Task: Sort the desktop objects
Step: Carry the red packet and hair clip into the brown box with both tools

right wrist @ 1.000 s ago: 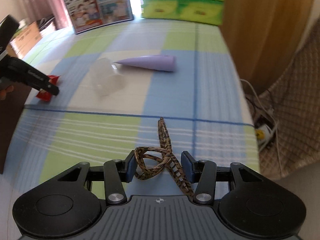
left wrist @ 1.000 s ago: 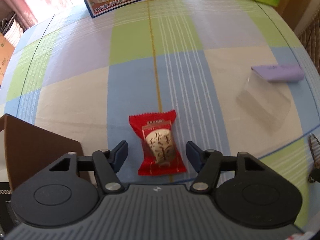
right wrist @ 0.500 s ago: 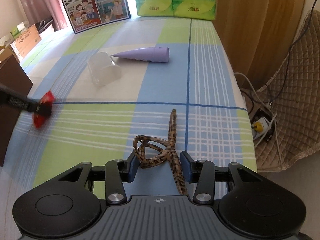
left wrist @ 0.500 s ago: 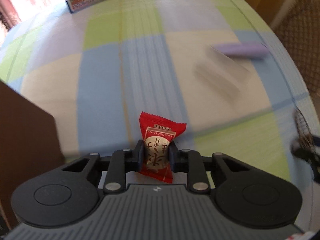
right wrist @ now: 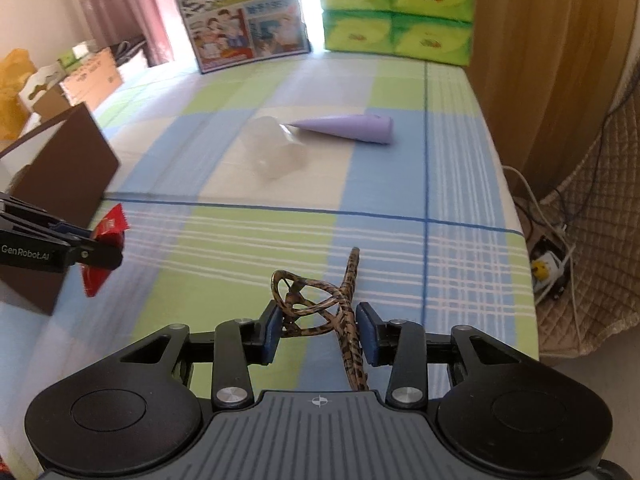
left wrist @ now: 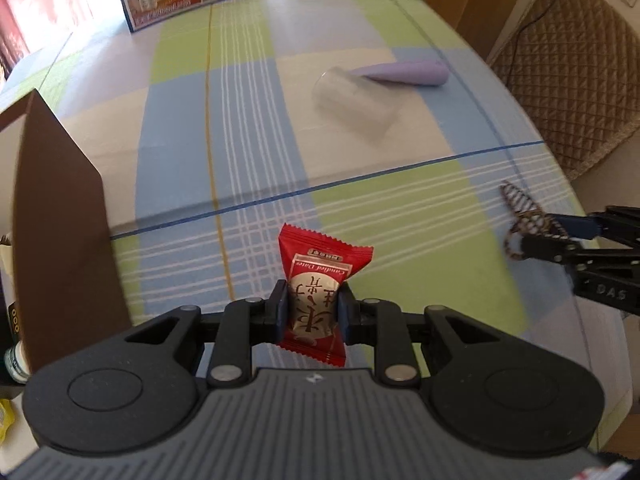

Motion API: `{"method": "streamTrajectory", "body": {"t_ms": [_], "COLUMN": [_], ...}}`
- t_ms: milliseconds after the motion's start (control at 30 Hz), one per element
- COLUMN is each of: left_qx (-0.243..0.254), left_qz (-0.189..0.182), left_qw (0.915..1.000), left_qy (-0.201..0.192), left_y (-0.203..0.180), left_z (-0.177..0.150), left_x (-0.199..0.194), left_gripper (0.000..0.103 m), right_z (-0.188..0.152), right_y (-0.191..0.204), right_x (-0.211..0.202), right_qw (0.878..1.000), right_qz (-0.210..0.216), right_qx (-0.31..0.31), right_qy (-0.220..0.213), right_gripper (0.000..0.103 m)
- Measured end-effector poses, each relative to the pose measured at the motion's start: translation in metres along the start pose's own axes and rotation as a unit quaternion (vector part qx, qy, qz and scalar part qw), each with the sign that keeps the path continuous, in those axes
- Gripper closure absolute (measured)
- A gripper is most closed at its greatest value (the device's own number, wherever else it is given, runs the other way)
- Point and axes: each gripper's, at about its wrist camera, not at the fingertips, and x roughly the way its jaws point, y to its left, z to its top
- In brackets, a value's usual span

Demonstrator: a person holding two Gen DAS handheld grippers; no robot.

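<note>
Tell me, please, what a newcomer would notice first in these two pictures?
The red candied date packet stands out most, clamped upright in the left gripper above the checked tablecloth. Next comes the leopard-print hair clip between the fingers of the right gripper, whose jaws are closing on it. Farther back on the cloth, a clear plastic cup lies on its side, its base at the tip of a purple cone.

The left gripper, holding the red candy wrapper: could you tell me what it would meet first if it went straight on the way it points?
Probably the checked tablecloth just ahead of the left gripper; the red candy wrapper clamped in it would touch down first. No object lies there, though depth is uncertain.
</note>
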Motion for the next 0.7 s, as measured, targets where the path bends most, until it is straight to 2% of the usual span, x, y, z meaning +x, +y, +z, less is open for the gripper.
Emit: {"method": "streamTrajectory", "body": {"t_ms": [467, 700], "left_qx": [-0.038, -0.066], "left_qz": [-0.031, -0.028], "left_qw": [0.9972, 0.9935], "left_qy": [-0.056, -0.088], "left_y": [0.004, 0.024], "left_z": [-0.037, -0.061], "left_x": [-0.067, -0.104], "left_gripper": [0.083, 0.083], "right_z": [0.003, 0.009], "right_y": [0.047, 0.082], "right_x": [-0.042, -0.053], "right_qw": [0.998, 0.994], "right_qz": [0.032, 0.09], "right_qx": [-0.028, -0.033], "right_qy": [-0.036, -0.044], "right_gripper": [0.066, 0.066]}}
